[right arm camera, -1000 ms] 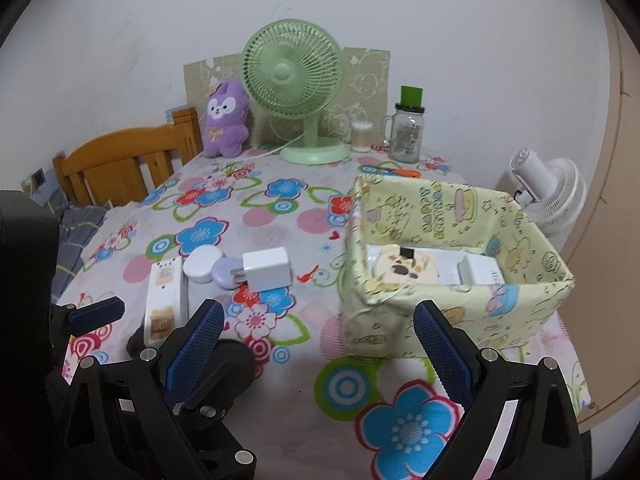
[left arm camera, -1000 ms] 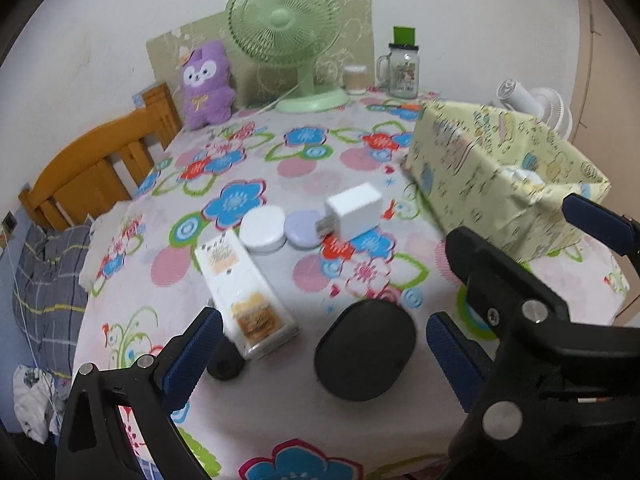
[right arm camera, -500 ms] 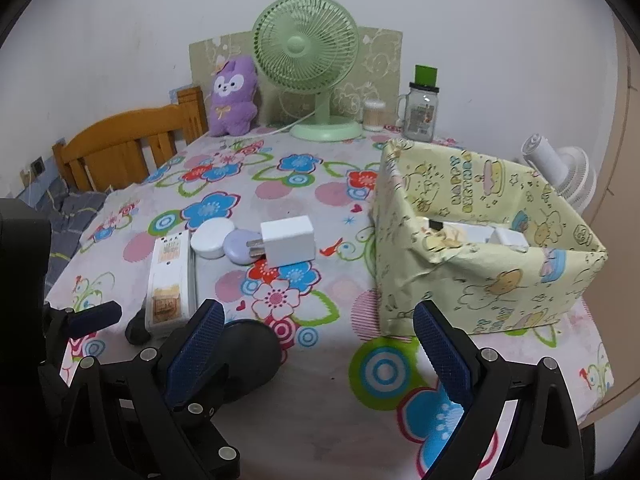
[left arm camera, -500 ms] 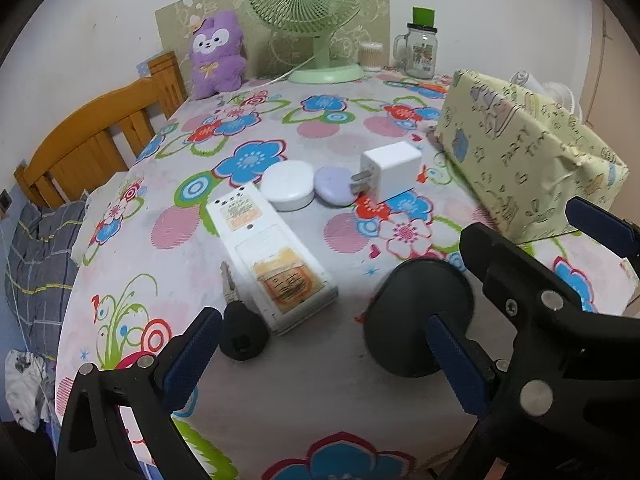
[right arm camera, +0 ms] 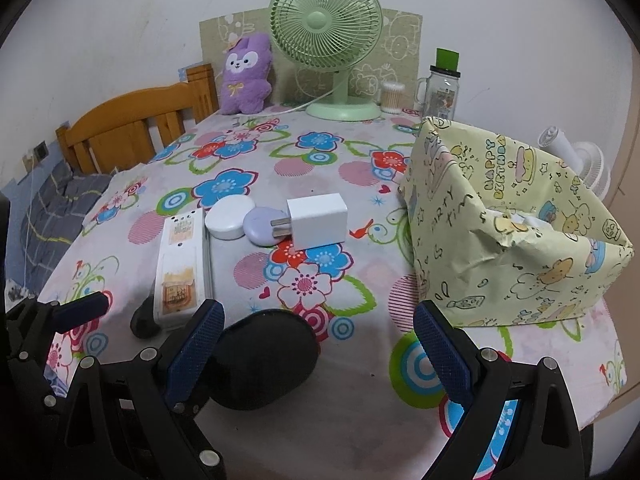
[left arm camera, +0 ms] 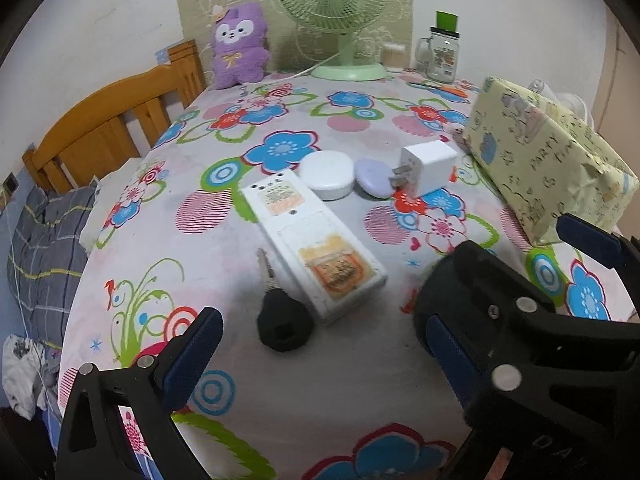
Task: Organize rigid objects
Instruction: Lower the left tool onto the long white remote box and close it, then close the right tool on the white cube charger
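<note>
On the flowered tablecloth lie a white power strip (left arm camera: pixel 316 240) (right arm camera: pixel 180 264), a black car key (left arm camera: pixel 282 320), a white round case (left arm camera: pixel 327 175) (right arm camera: pixel 229 222), a lilac round case (left arm camera: pixel 374 178) (right arm camera: pixel 262 226), a white plug charger (left arm camera: pixel 426 168) (right arm camera: pixel 318 220) and a black oval case (right arm camera: pixel 264 360). My left gripper (left arm camera: pixel 320 356) is open, just short of the key. My right gripper (right arm camera: pixel 318 348) is open, with the black case beside its left finger. A yellow paper-wrapped box (right arm camera: pixel 516 220) (left arm camera: pixel 552 156) stands to the right.
A green fan (right arm camera: pixel 326 36), a purple plush (right arm camera: pixel 246 76), a glass jar (right arm camera: pixel 440 84) and a cotton swab pot (right arm camera: pixel 392 98) stand along the far edge by the wall. A wooden chair (left arm camera: pixel 108 128) stands left of the table. A white fan (right arm camera: pixel 576 160) sits behind the box.
Both grippers have dropped lower and closer to the table. The left view has swung left, so the key and power strip now sit between its fingers and the black case is hidden.
</note>
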`<state>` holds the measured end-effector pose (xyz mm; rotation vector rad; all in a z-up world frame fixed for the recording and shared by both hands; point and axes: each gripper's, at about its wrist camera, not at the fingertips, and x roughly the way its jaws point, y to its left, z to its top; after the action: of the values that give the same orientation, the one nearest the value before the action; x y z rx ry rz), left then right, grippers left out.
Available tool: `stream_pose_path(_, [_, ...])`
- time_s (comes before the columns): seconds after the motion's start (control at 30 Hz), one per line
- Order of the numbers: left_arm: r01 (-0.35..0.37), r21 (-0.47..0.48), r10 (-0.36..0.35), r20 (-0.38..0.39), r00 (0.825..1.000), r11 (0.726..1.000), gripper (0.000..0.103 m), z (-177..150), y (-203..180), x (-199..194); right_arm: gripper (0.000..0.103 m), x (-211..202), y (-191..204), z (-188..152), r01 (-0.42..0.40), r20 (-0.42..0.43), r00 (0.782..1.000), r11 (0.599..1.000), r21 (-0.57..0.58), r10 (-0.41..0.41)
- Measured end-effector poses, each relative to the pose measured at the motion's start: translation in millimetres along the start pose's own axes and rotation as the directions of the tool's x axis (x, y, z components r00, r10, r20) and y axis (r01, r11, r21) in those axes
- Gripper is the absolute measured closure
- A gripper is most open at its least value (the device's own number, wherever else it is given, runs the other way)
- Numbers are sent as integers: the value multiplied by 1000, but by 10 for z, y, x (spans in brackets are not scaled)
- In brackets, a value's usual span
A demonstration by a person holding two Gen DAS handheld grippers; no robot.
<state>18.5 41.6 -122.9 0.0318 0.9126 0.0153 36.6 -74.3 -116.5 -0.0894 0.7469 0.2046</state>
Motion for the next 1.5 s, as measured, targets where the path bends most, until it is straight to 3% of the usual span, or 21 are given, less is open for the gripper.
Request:
stream_pose_path(0.37, [-44,-14,44,-7,999,999,1,194,72,210,6,187,37,179,2,-5,1000,1000,19,-2])
stream_pose_path(0.63, [-11,-28,10,-27,1000,1000,9,289,94,380,6,373,40,253,13,-22,1000,999,45,-12])
stream_pose_path(0.83, [22,-59,-24,-31,999,998,18,348,112,453,6,501,13,313,17,-30,999,996,85,-14])
stream_pose_path(1.17, [23,-71,-23,-7,1000,997,51,417,177,451,6,621,20,397,47,-20,999,993,111,-45])
stream_pose_path(1.3, [29,-70,-29,-2,1000,997,54,427,209,454,6,642,36,410,76,-12,997,989,124,-75])
stream_pose_path(1.5, [18,-66,-17,10,1000,998,57,468,263,459,18,689,68,451,129,-2,992,982,138,-130])
